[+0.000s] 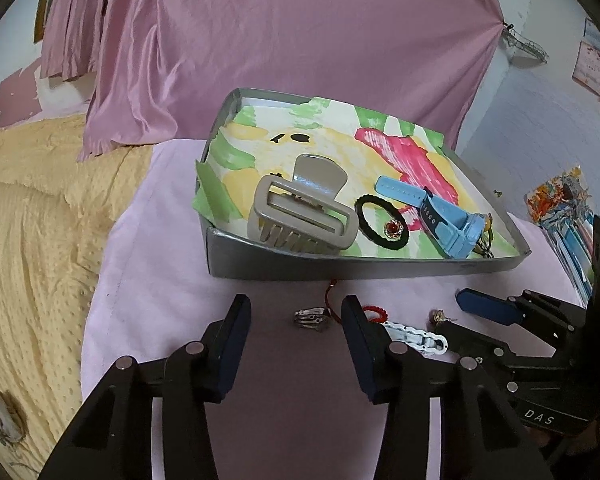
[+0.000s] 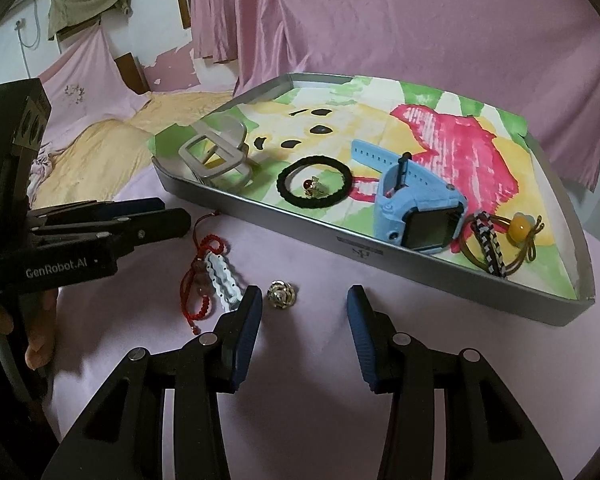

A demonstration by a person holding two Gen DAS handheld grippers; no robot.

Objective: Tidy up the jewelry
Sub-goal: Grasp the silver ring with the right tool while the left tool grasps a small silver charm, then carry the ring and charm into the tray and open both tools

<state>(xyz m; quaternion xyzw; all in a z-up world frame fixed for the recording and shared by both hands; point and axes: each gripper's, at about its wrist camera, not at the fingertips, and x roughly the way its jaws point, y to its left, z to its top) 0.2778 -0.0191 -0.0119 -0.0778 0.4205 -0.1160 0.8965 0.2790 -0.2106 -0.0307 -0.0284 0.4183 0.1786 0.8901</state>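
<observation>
We hold the left claw [image 1: 296, 312] with its jaws apart and empty over the pink-covered worktop [image 1: 148, 264]; a silver ring [image 1: 311, 317] lies between its fingertips, untouched; a red cord bracelet [image 1: 374, 314] and a white hair clip [image 1: 416, 338] lie just to its right. We hold the right claw [image 2: 305, 300] likewise spread and empty; a gold earring [image 2: 282, 294] sits between its fingertips, close to the left pad; the same white clip and red bracelet lie just to its left. Ahead of both claws stands a grey tray [image 1: 340, 269] lined with painted paper; in it we list a beige claw hair clip [image 1: 300, 210] at the near left, a black hair tie [image 1: 382, 222] ringing a small red-stoned gold piece [image 1: 393, 229], a blue smartwatch [image 2: 416, 208] to the right, and beyond it a braided band [image 2: 488, 246] with a brown tie bearing an amber bead [image 2: 518, 227]. A yellow bedspread [image 1: 32, 216] lies far left.
</observation>
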